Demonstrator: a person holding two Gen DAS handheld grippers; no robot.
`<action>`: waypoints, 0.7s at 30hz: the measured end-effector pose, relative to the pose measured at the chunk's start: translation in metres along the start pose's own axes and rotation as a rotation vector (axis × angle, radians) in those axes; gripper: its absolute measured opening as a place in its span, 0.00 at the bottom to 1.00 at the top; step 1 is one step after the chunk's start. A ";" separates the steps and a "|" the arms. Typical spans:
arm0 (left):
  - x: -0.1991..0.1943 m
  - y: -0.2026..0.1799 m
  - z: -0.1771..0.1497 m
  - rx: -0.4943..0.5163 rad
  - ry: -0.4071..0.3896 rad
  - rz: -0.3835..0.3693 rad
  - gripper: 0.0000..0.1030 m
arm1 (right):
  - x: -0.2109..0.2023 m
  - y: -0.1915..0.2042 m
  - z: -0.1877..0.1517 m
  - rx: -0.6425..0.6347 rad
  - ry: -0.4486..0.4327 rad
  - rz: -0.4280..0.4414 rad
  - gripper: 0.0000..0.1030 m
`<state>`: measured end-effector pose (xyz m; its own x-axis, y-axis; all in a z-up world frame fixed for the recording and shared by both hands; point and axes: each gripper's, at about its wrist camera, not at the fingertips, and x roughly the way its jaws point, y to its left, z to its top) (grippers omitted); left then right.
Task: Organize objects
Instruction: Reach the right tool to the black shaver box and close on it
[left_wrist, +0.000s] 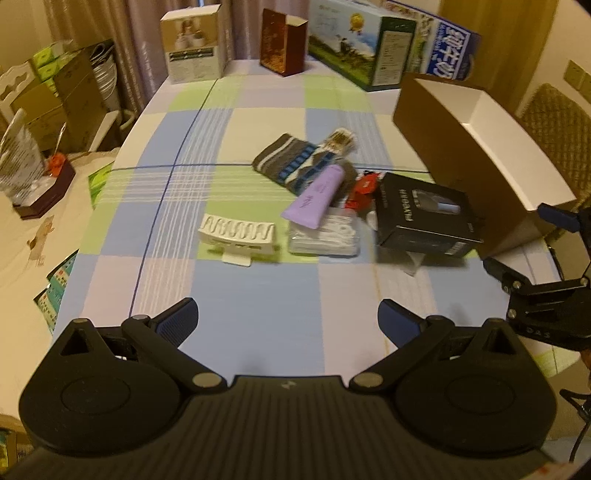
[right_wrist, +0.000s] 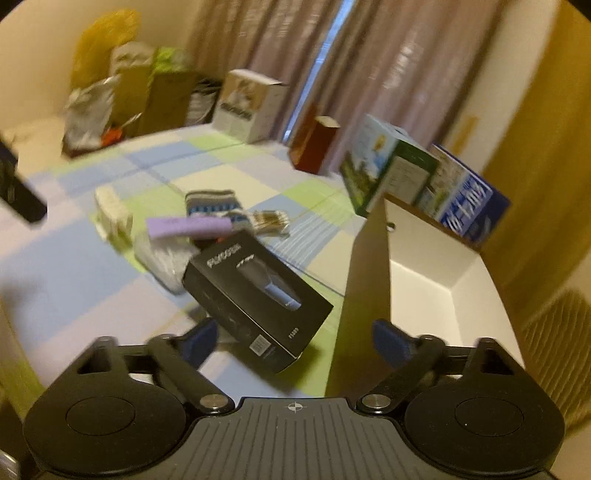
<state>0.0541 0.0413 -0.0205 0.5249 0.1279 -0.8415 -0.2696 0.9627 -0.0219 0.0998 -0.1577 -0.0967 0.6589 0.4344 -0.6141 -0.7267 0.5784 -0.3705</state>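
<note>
A pile of objects lies mid-table on the checked cloth: a black shaver box (left_wrist: 426, 216) (right_wrist: 255, 295), a purple tube (left_wrist: 317, 197) (right_wrist: 188, 226), a striped sock (left_wrist: 295, 162) (right_wrist: 212, 205), a white comb-like holder (left_wrist: 238, 232), a clear packet of white items (left_wrist: 325, 236) and a small red packet (left_wrist: 364, 188). A large open brown box with a white inside (left_wrist: 476, 147) (right_wrist: 424, 266) stands to the right. My left gripper (left_wrist: 288, 321) is open and empty, short of the pile. My right gripper (right_wrist: 293, 339) is open and empty, near the black box and the brown box's corner; it also shows in the left wrist view (left_wrist: 524, 258).
Cartons stand along the far table edge: a white one (left_wrist: 194, 44), a dark red one (left_wrist: 283, 42), a green-and-white one (left_wrist: 364, 44) and a blue one (left_wrist: 448, 51). Cluttered boxes and bags (left_wrist: 44, 122) sit left of the table. A chair (left_wrist: 554, 122) is behind the brown box.
</note>
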 end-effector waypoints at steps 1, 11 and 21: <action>0.002 0.001 0.000 -0.008 0.004 0.006 0.99 | 0.006 0.002 -0.003 -0.030 0.000 0.004 0.79; 0.016 0.007 -0.002 -0.091 0.047 0.055 0.99 | 0.064 0.030 -0.029 -0.363 -0.001 -0.016 0.67; 0.021 0.016 -0.011 -0.137 0.077 0.096 0.99 | 0.094 0.042 -0.045 -0.513 -0.026 -0.109 0.55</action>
<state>0.0520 0.0570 -0.0439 0.4295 0.1936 -0.8821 -0.4256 0.9049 -0.0087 0.1218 -0.1237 -0.2014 0.7359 0.4113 -0.5379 -0.6511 0.2119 -0.7288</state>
